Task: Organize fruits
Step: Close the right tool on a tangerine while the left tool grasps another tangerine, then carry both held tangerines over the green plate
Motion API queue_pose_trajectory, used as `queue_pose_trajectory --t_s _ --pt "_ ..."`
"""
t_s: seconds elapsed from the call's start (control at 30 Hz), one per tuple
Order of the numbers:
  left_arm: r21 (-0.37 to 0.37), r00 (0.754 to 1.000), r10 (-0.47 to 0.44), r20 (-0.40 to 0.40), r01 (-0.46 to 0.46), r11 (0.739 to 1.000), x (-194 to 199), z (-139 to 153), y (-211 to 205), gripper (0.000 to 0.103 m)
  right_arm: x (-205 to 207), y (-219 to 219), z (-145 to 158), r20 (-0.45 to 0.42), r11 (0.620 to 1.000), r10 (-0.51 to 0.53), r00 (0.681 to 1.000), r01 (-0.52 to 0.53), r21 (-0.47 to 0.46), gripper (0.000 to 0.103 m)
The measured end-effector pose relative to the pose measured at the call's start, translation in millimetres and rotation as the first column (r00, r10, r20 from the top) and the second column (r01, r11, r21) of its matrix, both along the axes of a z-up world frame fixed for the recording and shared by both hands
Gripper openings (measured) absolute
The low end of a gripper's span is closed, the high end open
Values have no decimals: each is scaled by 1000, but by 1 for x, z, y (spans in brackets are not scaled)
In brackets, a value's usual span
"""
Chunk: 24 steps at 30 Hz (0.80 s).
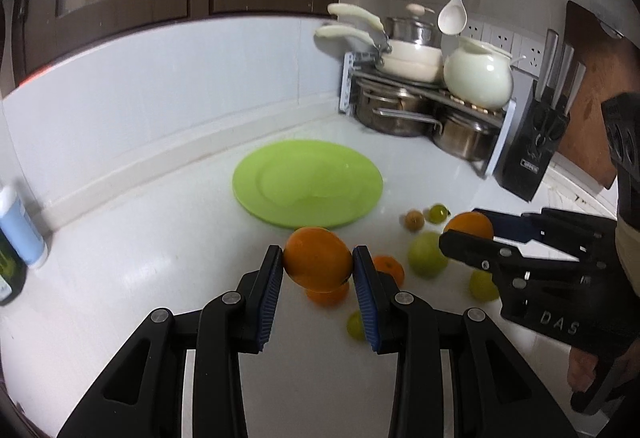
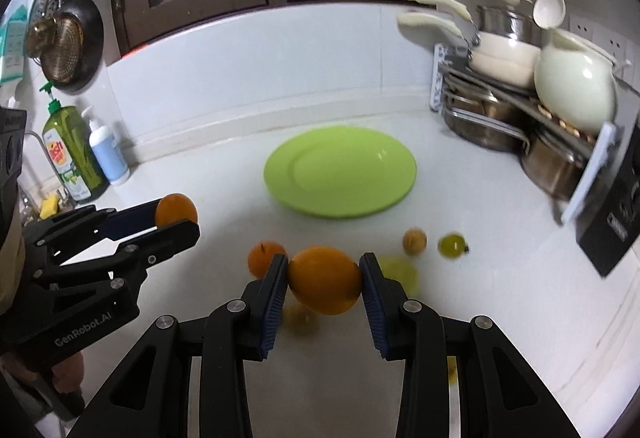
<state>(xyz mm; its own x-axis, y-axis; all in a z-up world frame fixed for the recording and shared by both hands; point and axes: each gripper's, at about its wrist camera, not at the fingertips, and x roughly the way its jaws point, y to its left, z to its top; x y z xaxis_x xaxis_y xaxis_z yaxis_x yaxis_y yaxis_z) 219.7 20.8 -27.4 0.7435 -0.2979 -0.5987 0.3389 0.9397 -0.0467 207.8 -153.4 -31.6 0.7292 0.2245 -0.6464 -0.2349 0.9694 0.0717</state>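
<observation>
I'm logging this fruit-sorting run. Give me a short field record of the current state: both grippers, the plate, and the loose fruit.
left gripper: shut on an orange, lifted off the counter
right gripper: shut on another orange, also lifted
green plate: on the white counter, no fruit on it
loose fruit: small tangerine, brownish round fruit, green fruit, all on the counter near the plate

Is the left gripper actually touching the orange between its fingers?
Touching. The left wrist view shows both blue pads of the left gripper pressed against the sides of the orange, no gap on either side.
</observation>
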Motion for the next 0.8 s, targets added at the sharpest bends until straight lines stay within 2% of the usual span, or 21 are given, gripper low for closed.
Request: queue_pose_trajectory --t_s 0.17,0.47,0.8 --pt "6 1000 -7 18 6 1000 16 11 -3 36 22 -1 16 24 999 20 1000 -19 -29 38" --pt "14 1000 -16 -4 16 1000 65 24 -8 36 82 1 25 -30 996 75 997 -76 -50 38" --pt "16 993 -21 -114 23 1000 128 9 -11 35 152 7 14 -148 988 131 980 -142 -67 38"
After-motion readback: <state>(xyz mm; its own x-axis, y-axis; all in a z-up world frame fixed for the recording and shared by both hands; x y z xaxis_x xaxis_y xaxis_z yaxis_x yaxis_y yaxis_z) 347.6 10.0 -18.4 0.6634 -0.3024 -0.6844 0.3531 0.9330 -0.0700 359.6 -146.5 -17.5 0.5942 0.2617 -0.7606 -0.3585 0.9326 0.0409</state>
